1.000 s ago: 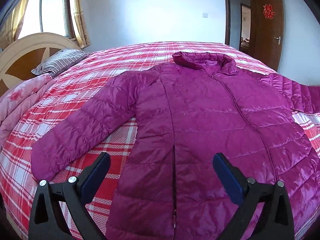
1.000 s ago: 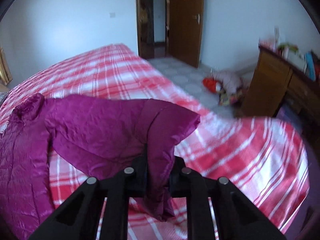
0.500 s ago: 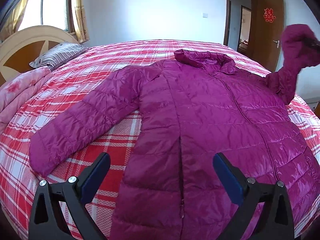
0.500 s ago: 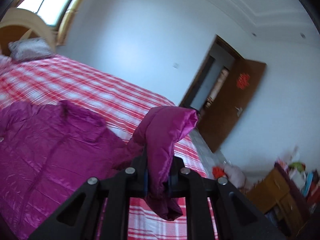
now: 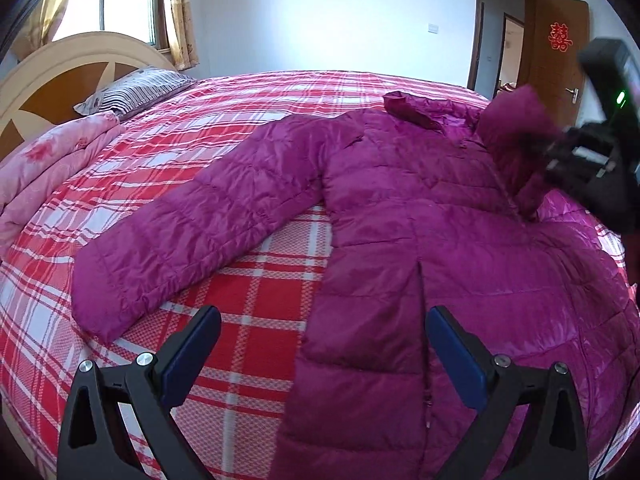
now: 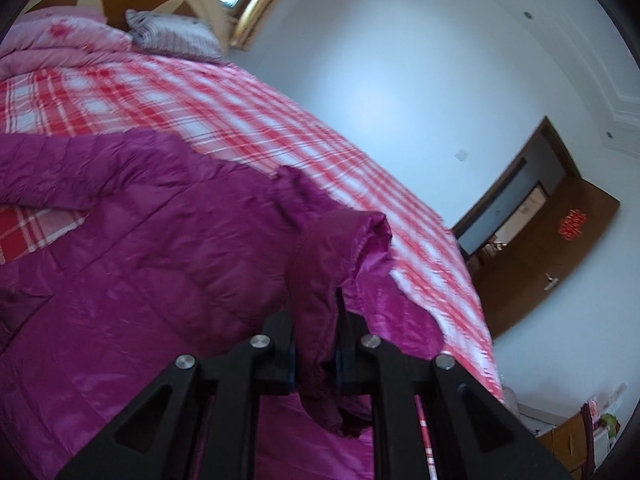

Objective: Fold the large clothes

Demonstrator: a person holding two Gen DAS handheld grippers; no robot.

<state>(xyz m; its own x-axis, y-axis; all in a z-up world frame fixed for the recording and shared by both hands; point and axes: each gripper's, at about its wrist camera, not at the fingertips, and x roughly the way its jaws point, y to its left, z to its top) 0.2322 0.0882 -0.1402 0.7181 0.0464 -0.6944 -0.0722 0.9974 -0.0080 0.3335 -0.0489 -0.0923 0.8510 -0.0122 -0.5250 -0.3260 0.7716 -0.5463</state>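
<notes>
Currently the right gripper [image 6: 314, 346], fingers pinching 1 jacket sleeve [image 6: 336, 264], carries it over the purple jacket [image 5: 420, 208] toward 9 o'clock; left gripper [image 5: 322, 350] spread, empty; next, lay the sleeve flat

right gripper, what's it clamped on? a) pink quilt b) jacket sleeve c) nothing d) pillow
b: the right gripper is shut on the jacket sleeve, lifted over the jacket; pillow and quilt lie untouched by the headboard.
</notes>
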